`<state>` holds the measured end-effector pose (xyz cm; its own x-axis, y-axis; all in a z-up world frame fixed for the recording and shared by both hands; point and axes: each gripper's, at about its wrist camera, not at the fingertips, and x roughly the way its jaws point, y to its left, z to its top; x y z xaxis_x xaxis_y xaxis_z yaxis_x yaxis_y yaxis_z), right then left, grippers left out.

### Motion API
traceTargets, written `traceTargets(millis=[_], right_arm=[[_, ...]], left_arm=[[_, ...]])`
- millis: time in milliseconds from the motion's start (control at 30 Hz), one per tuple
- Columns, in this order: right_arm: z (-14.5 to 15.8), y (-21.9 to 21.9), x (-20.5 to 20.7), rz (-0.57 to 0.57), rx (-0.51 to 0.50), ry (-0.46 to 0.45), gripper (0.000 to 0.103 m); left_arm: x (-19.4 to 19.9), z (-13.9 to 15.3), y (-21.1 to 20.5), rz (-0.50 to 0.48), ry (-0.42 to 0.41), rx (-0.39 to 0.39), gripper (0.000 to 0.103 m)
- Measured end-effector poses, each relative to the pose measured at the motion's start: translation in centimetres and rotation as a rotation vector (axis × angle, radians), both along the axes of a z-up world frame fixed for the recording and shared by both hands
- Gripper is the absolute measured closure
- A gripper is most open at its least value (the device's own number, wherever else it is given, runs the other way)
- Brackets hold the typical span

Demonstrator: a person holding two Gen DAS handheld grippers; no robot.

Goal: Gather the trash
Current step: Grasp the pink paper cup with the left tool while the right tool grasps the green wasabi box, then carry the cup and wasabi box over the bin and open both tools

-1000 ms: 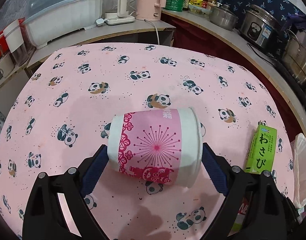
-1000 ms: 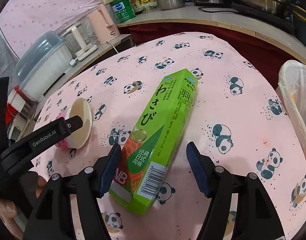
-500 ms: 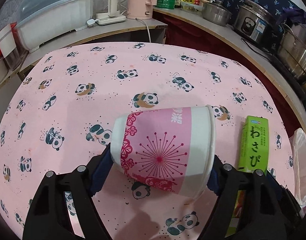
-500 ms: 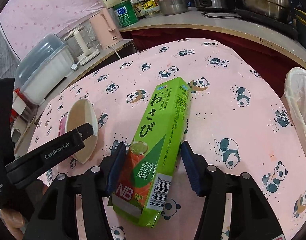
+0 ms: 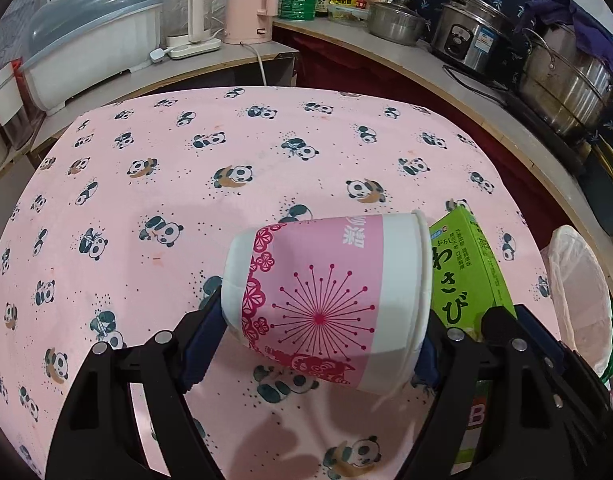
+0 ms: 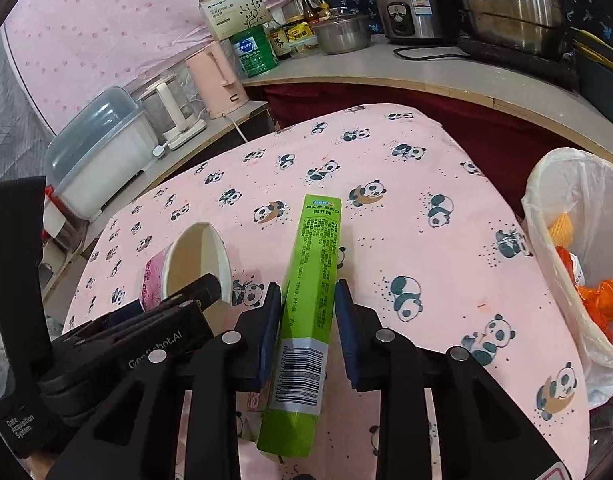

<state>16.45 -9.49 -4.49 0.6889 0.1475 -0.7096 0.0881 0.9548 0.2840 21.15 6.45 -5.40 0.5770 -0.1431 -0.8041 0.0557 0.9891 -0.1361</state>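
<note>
The left gripper (image 5: 318, 340) is clamping its blue pads across the pink-and-white paper cup (image 5: 326, 300), one pad on the cup's base and the other at its rim, so the cup is hanging sideways just above the panda tablecloth (image 5: 226, 152). The right gripper (image 6: 306, 320) is closing its jaws around the green wasabi box (image 6: 312, 304); the box is sitting between the pads and looking lifted off the cloth, its far end tilting up, though a sliver of gap is showing on the right pad side, so the hold is probably not yet firm. The main risk is lying there: if the hand is rising before the pads are pressing fully, the long box could pivot or slip out and drop beside the bag. The cup is thin-walled and held end to end, so it may buckle or pop loose under squeeze. The two grippers are also working very close together, the cup's rim nearly touching the box in the left wrist view, and a knock could dislodge either one. The white bin bag (image 6: 570, 240) at the table's right edge is already holding orange scraps. Compared with a second ago, the cup was lying on the cloth between open jaws, the box was lying flat, and both are now being carried higher and closer together.
</note>
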Motion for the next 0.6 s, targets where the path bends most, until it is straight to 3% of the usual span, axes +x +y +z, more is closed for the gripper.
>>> traceTargets(millis=[400, 600], right_arm=[[0.0, -5.1, -4.2, -0.065, 0.033, 0.027, 0.078], [-1.3, -4.8, -4.5, -0.03, 0.074, 0.068, 0.076]], left_arm=[[-3.4, 0.6, -4.2, -0.069, -0.01, 0.031, 0.028], [-4.3, -0.2, -4.7, -0.075, 0.003, 0.056, 0.028]])
